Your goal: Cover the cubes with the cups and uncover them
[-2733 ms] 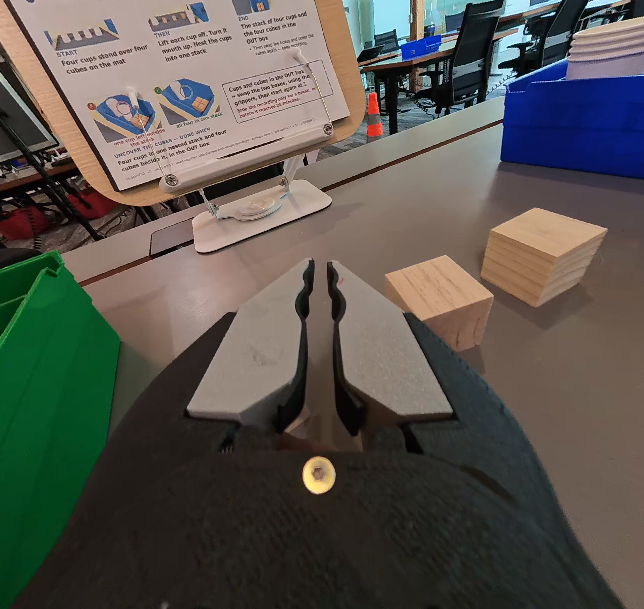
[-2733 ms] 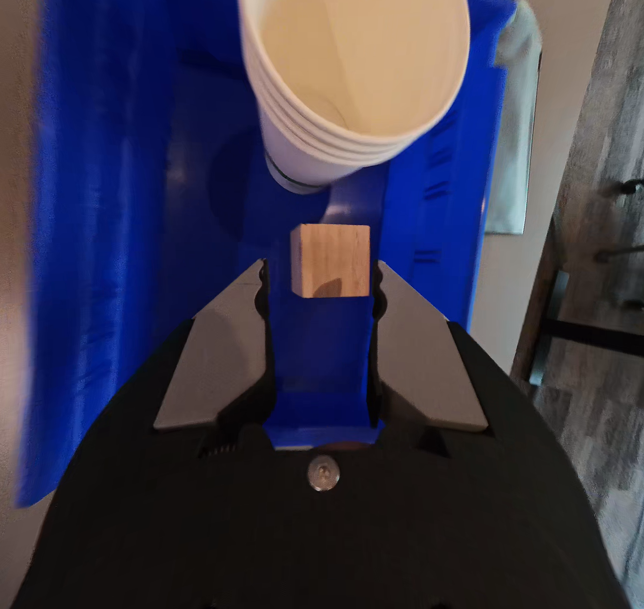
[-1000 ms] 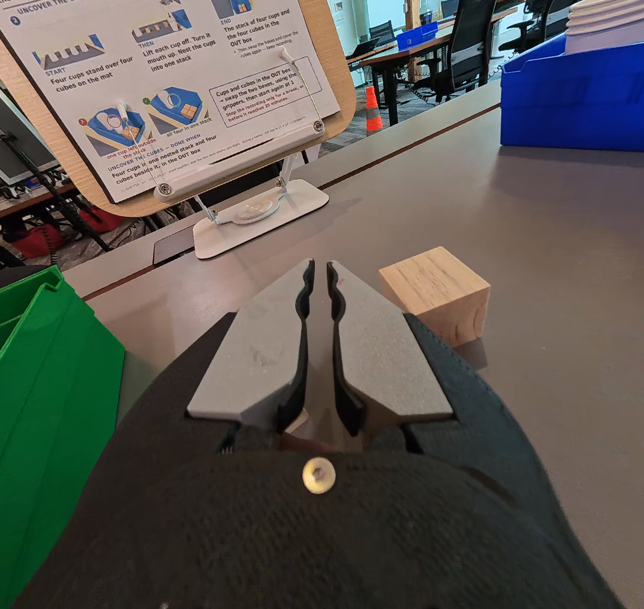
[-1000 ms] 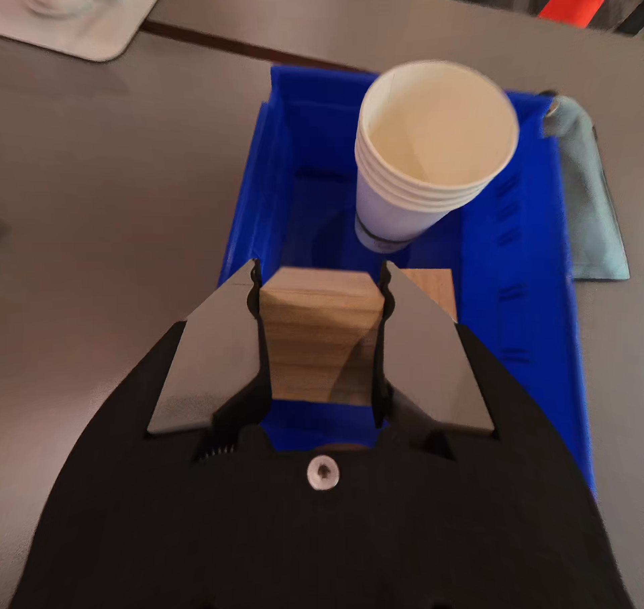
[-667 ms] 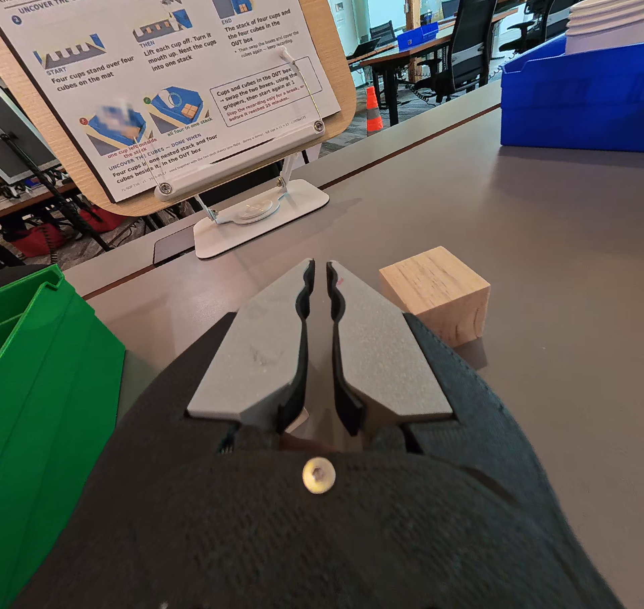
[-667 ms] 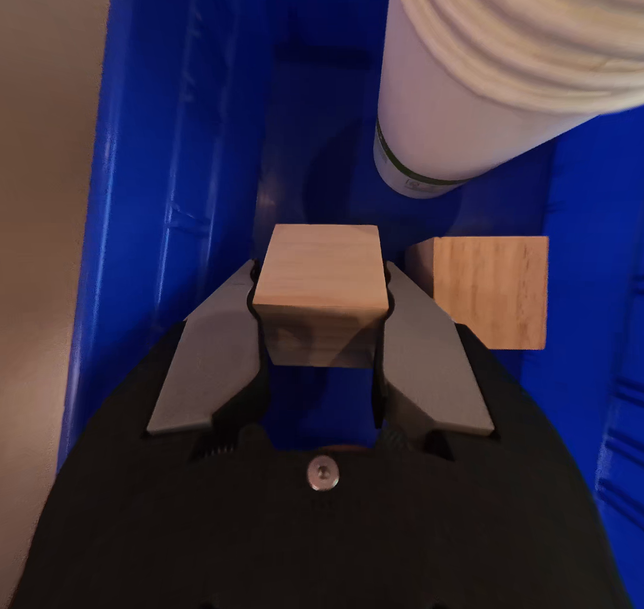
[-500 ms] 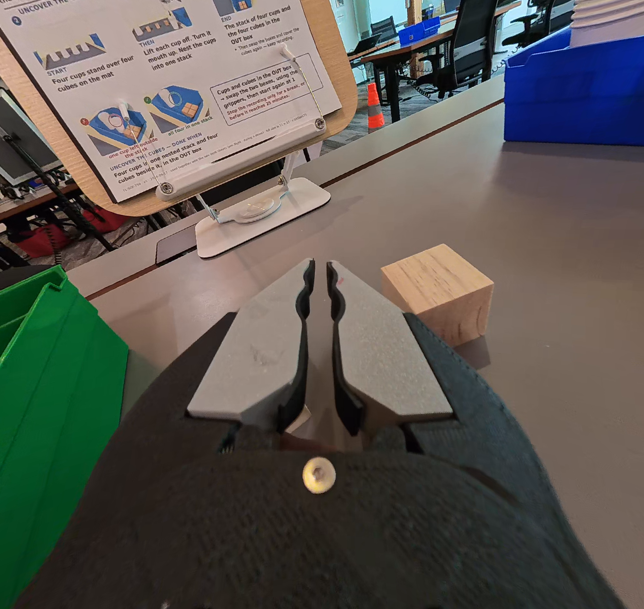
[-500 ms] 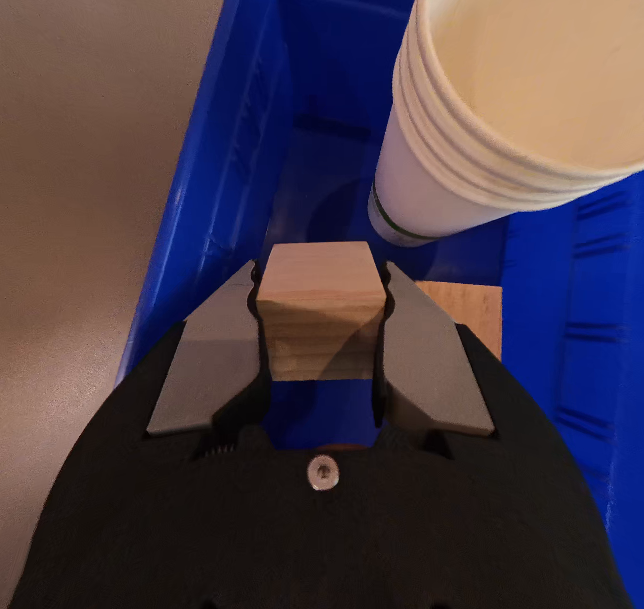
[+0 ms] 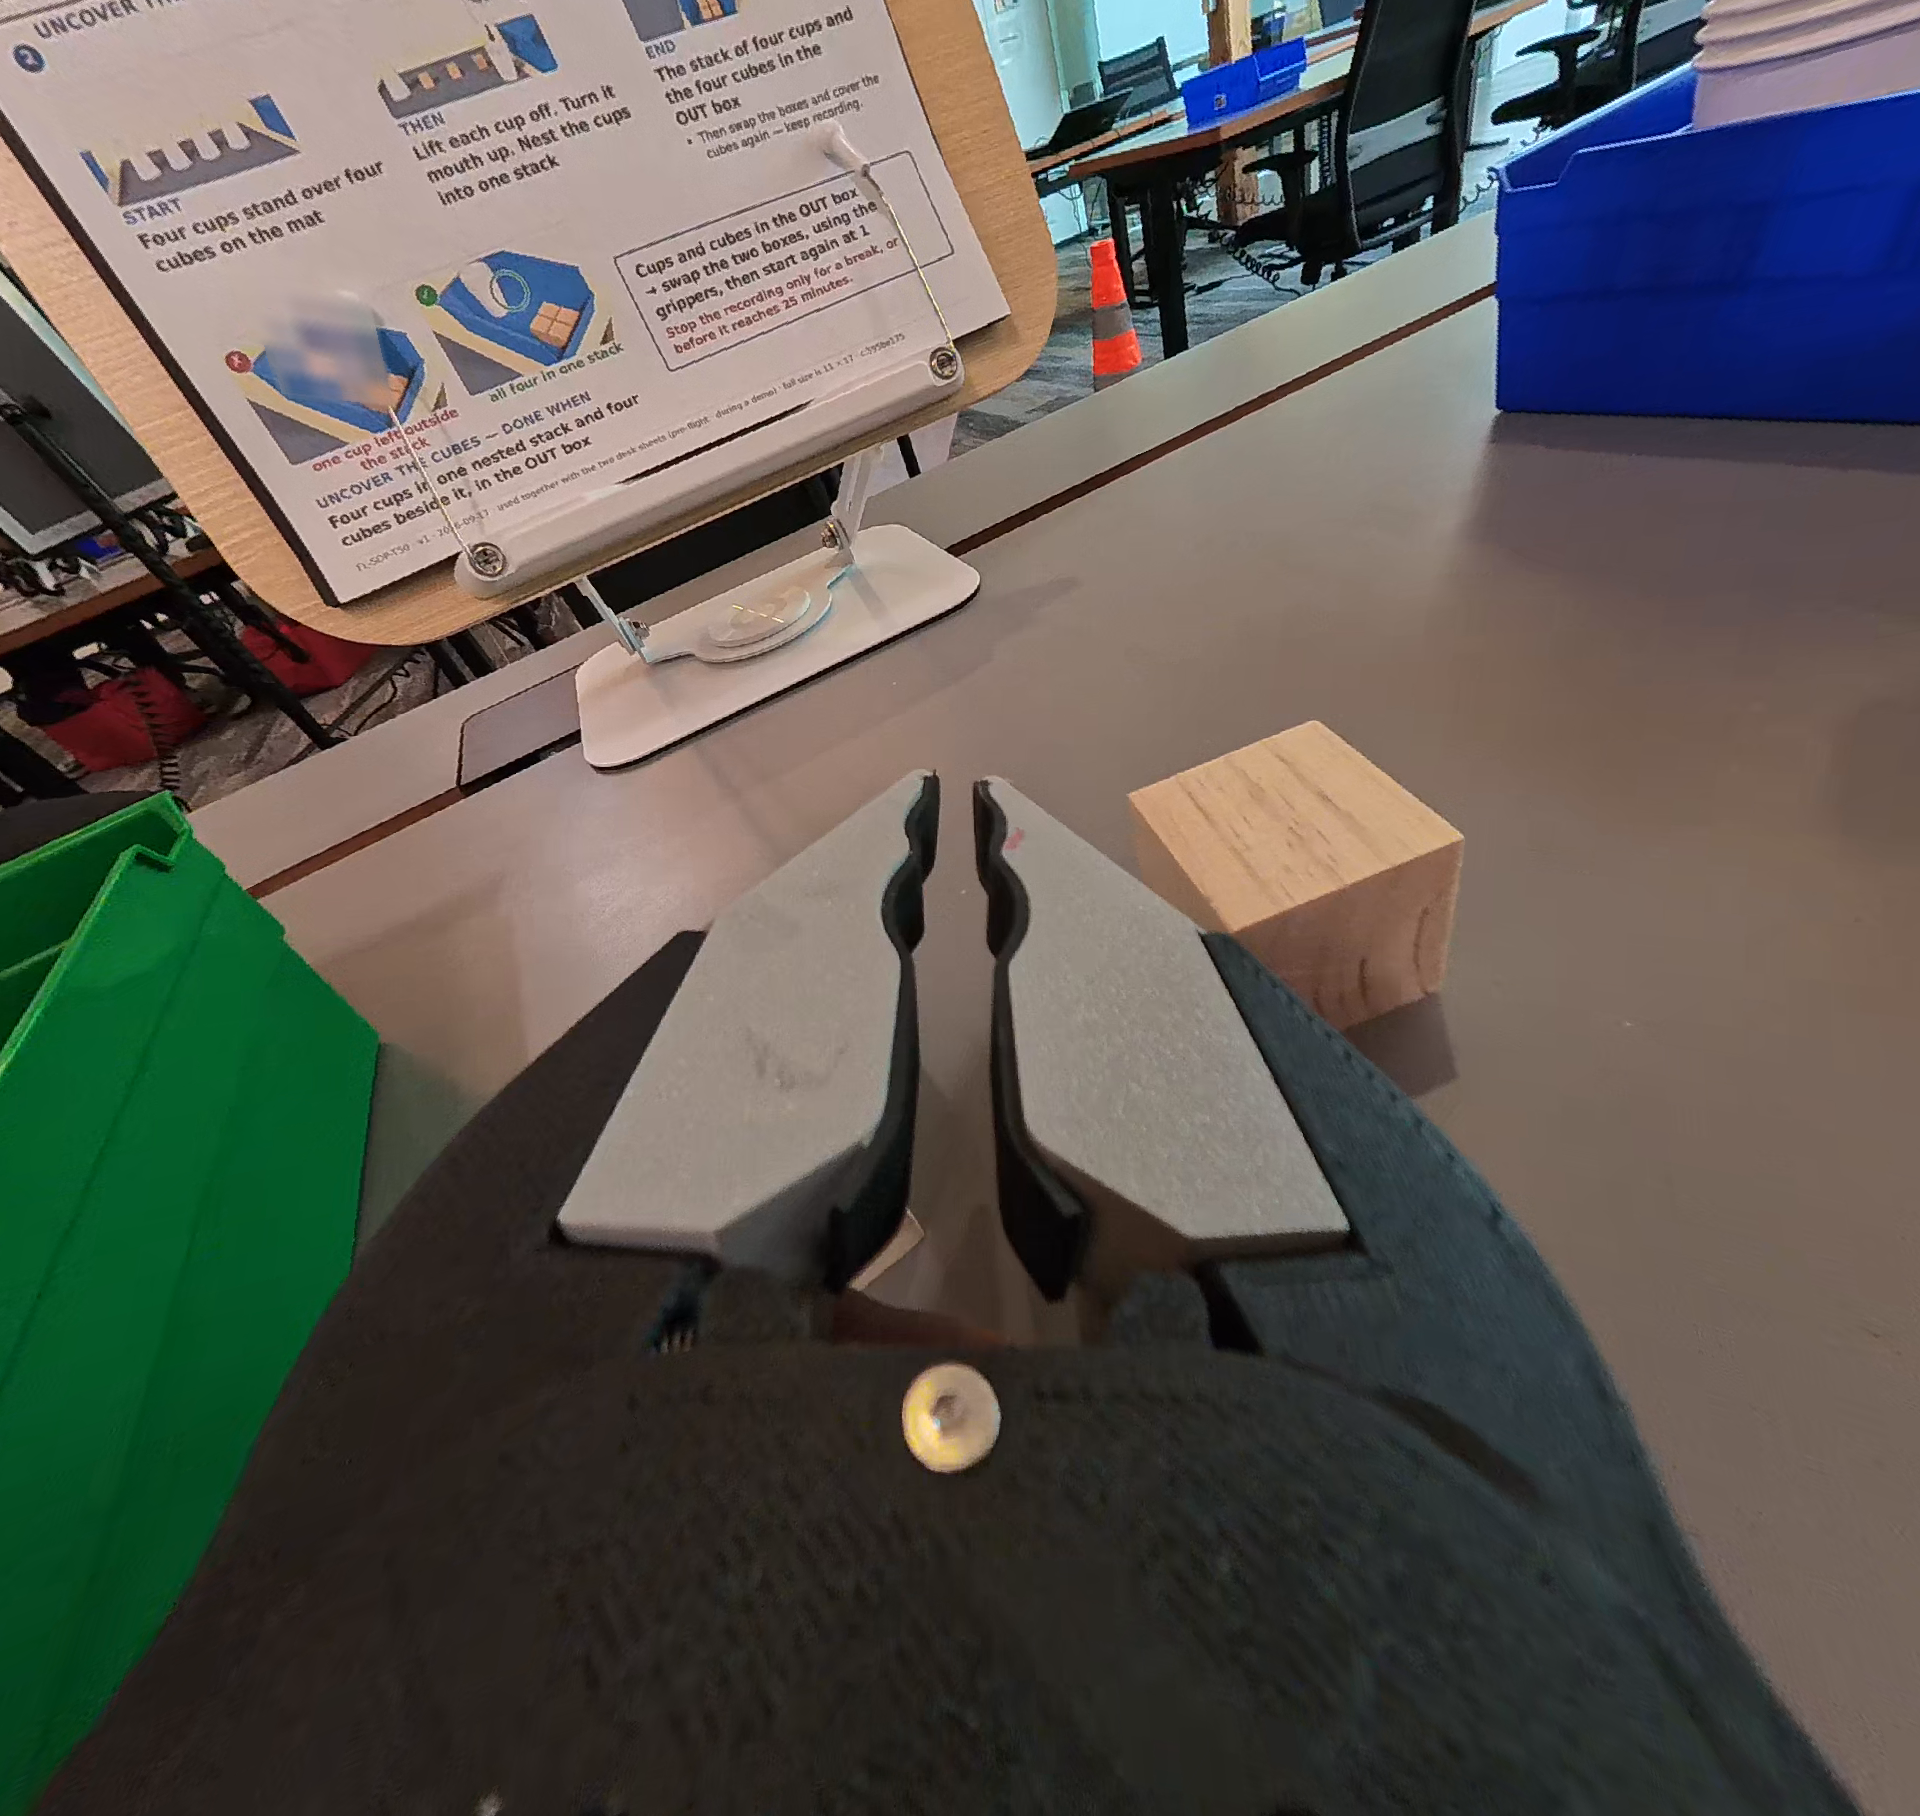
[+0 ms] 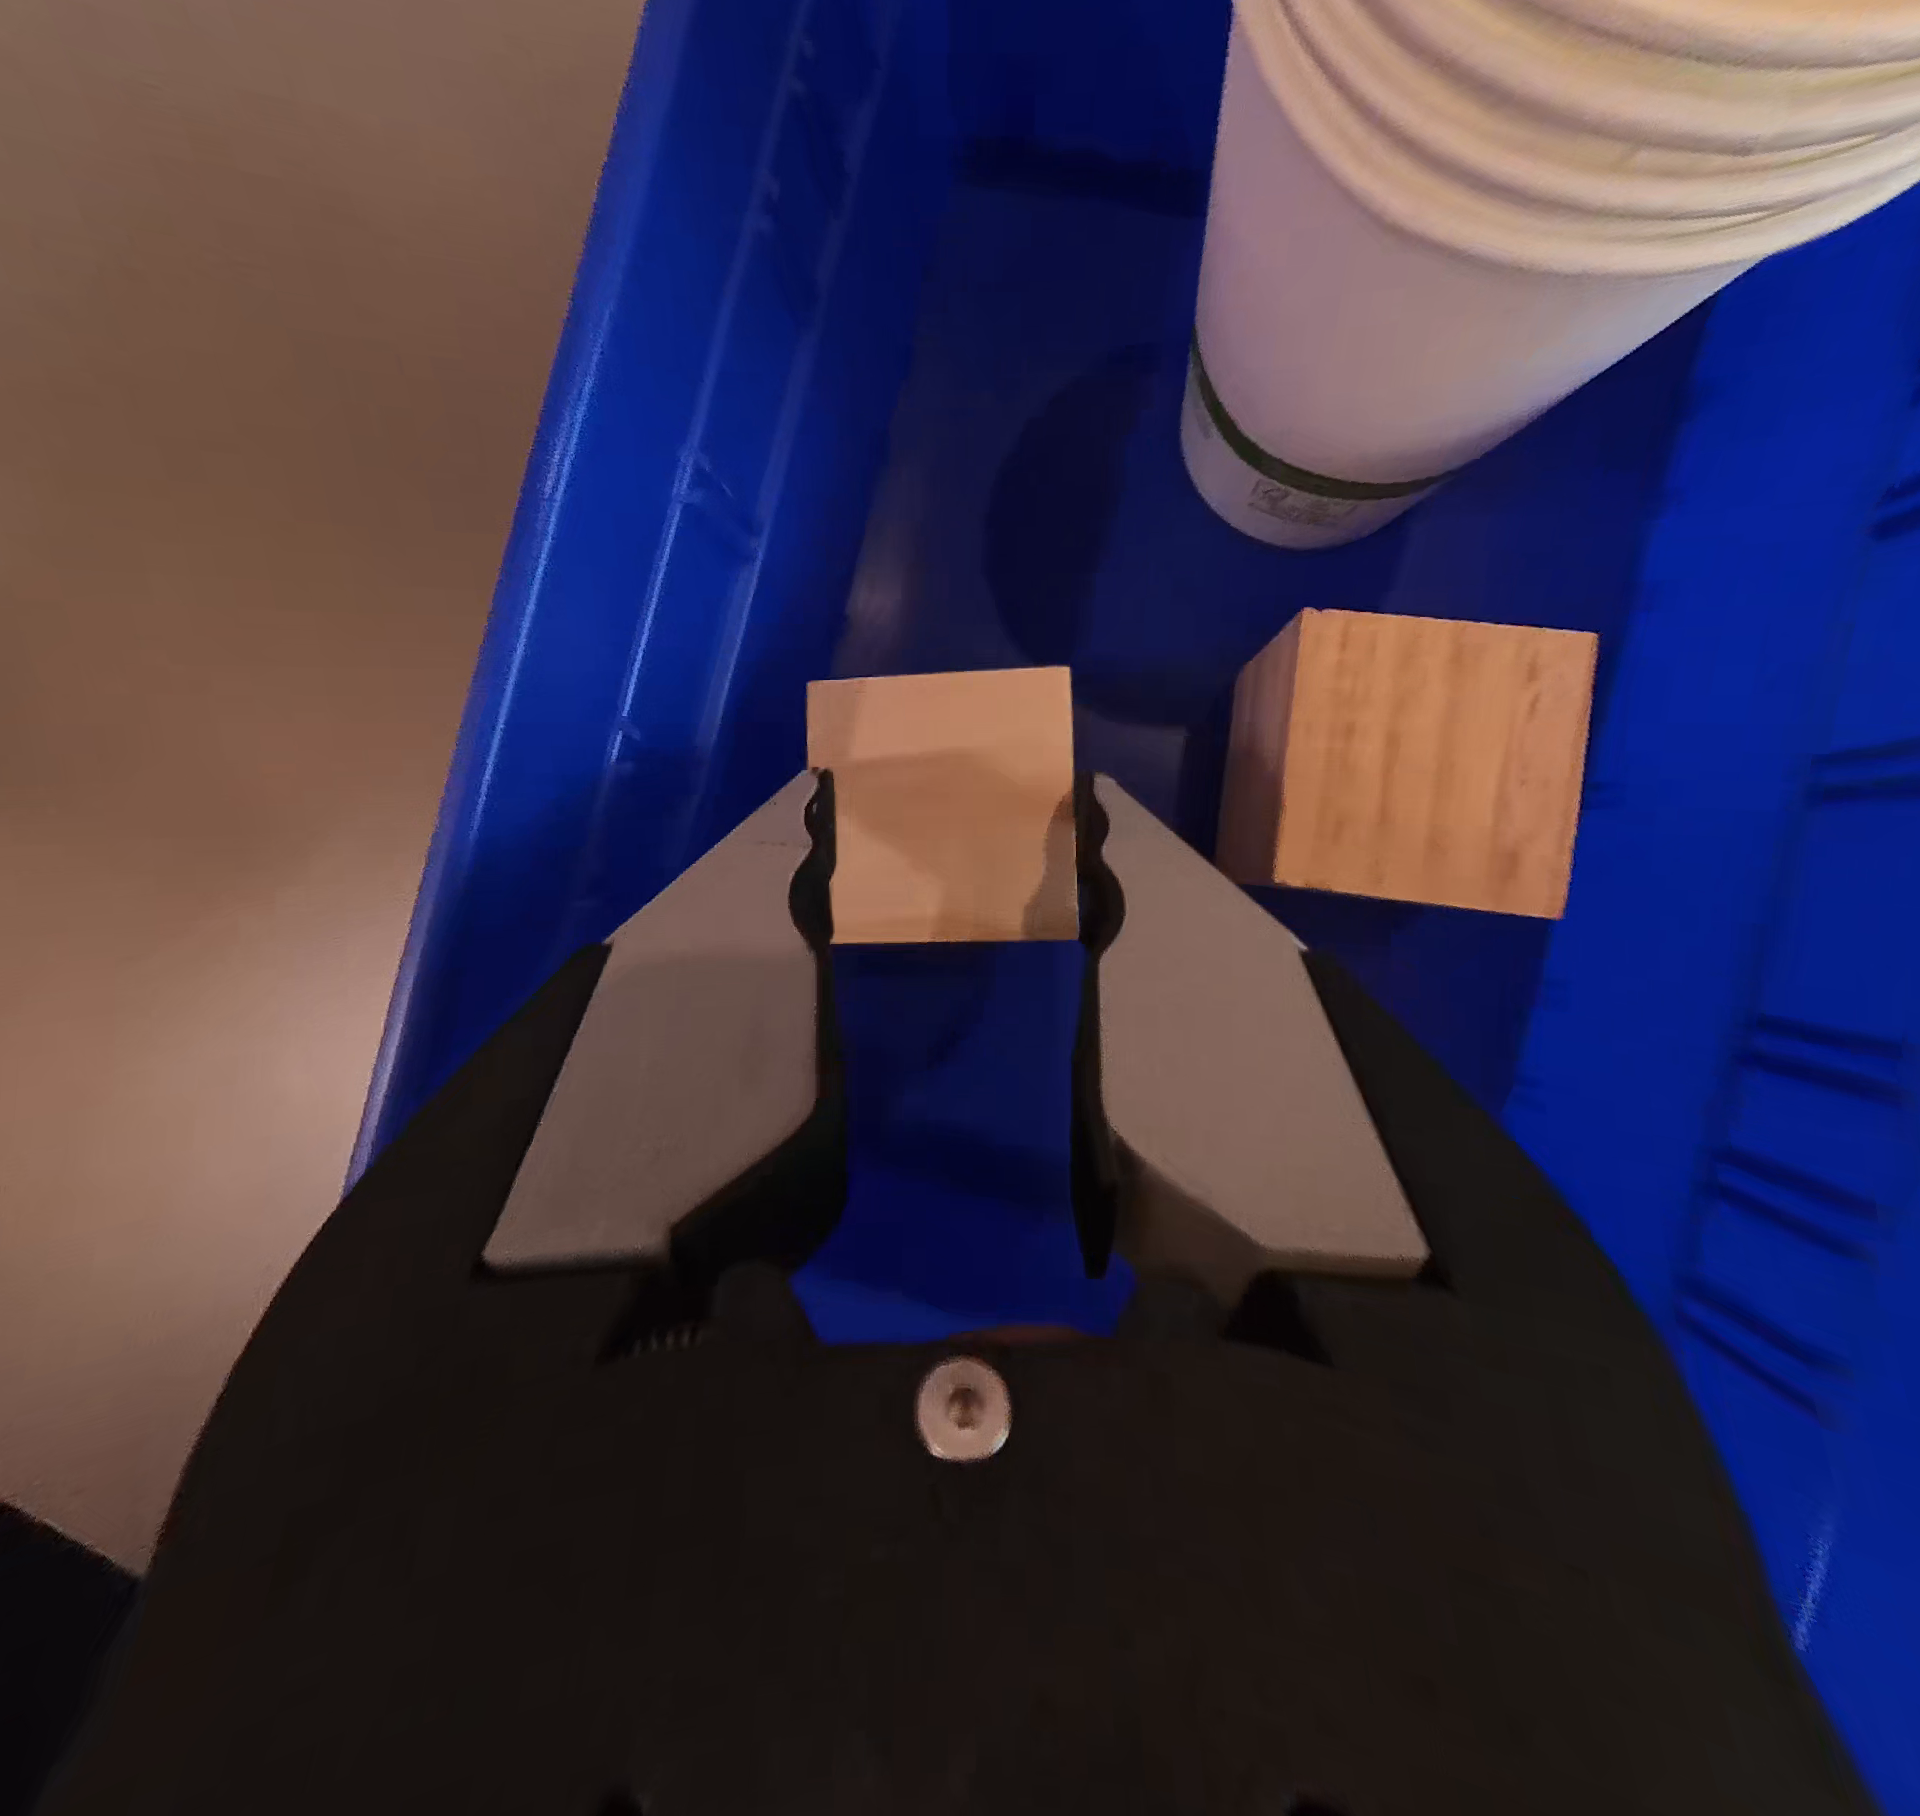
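In the right wrist view my right gripper (image 10: 951, 790) hangs open over the blue bin (image 10: 675, 416). A wooden cube (image 10: 945, 727) lies on the bin floor just beyond my fingertips, and the pads do not press on it. A second wooden cube (image 10: 1434, 758) lies to its right. A nested stack of white paper cups (image 10: 1403, 260) stands mouth up behind them. In the left wrist view my left gripper (image 9: 956, 779) is shut and empty, low over the grey table (image 9: 1558, 727). One wooden cube (image 9: 1288, 852) sits just right of its fingertips.
A green bin (image 9: 135, 1143) stands close on the left. An instruction board on a white stand (image 9: 499, 208) is at the table's far edge. The blue bin (image 9: 1714, 280) with the cup stack (image 9: 1808, 31) shows at the far right. Office desks and chairs lie beyond.
My right gripper carried a cube over the blue bin and let it go; the cube now lies beside the first, and the jaws have narrowed. The left gripper has barely moved.
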`<state>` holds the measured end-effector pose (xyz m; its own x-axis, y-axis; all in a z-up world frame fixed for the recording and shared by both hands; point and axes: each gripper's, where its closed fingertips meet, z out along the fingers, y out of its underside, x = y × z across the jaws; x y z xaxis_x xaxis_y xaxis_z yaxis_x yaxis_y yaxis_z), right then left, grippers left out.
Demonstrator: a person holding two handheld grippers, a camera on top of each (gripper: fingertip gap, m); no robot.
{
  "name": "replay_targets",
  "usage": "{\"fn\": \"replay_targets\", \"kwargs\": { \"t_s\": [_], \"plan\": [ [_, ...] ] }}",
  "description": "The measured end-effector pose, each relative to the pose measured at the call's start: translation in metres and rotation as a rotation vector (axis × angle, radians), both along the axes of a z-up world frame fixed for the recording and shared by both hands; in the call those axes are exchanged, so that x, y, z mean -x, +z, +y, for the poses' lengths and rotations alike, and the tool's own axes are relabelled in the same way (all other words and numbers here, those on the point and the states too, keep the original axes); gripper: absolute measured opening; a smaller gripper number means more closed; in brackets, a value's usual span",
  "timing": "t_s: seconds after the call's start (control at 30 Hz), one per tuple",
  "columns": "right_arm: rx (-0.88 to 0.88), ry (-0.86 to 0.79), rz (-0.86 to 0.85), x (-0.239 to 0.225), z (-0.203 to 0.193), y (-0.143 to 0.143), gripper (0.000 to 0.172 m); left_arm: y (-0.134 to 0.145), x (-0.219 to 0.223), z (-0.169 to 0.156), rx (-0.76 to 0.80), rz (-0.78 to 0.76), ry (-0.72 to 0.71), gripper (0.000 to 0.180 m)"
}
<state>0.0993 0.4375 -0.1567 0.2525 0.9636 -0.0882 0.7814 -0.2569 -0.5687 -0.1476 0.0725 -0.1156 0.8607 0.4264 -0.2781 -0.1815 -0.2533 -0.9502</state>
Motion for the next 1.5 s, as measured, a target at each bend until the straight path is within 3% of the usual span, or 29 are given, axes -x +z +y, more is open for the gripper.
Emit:
{"fn": "replay_targets", "kwargs": {
  "t_s": [0.13, 0.17, 0.27, 0.4, 0.63, 0.8, 0.87, 0.93, 1.03, 1.3, 1.4, 1.5],
  "plan": [
    [-0.060, -0.034, 0.022, -0.006, 0.010, 0.006, 0.041, 0.000, 0.000, -0.001, -0.005, -0.004, 0.004, 0.005],
    [-0.060, -0.031, 0.037, -0.006, 0.009, 0.008, 0.034, 0.000, 0.000, -0.001, -0.005, -0.004, 0.004, 0.005],
    [-0.008, 0.000, 0.038, -0.007, -0.003, 0.006, 0.034, 0.000, 0.000, -0.001, -0.005, -0.002, 0.005, 0.004],
    [-0.111, -0.007, 0.035, -0.003, 0.009, 0.004, 0.000, -0.001, 0.000, 0.000, 0.002, -0.003, 0.003, 0.004],
    [-0.160, -0.039, 0.065, 0.013, 0.023, 0.006, 0.004, 0.000, -0.001, -0.001, 0.002, -0.001, 0.007, 0.004],
    [-0.122, 0.150, 0.081, -0.001, -0.007, 0.026, 0.000, -0.001, -0.001, -0.001, 0.005, -0.004, 0.003, 0.004],
    [-0.013, 0.258, -0.013, -0.019, -0.033, 0.017, 0.000, -0.002, -0.002, 0.000, 0.012, -0.002, 0.001, 0.004],
    [-0.037, 0.305, -0.125, -0.035, -0.038, 0.003, 0.000, -0.002, -0.002, 0.000, 0.018, 0.002, -0.001, 0.004],
    [-0.151, 0.289, -0.243, -0.042, -0.026, -0.015, 0.000, -0.003, -0.002, 0.001, 0.023, 0.007, -0.001, 0.004],
    [-0.260, 0.182, -0.167, -0.012, -0.001, -0.022, 0.000, -0.002, -0.004, -0.001, 0.015, 0.013, 0.001, 0.003],
    [-0.283, 0.129, -0.106, -0.013, 0.004, -0.002, 0.000, -0.002, -0.004, -0.002, 0.014, 0.009, 0.002, 0.003],
    [-0.328, 0.049, 0.119, -0.003, 0.000, 0.055, 0.005, -0.003, -0.003, -0.002, 0.016, 0.002, 0.003, 0.003]
  ]
}}
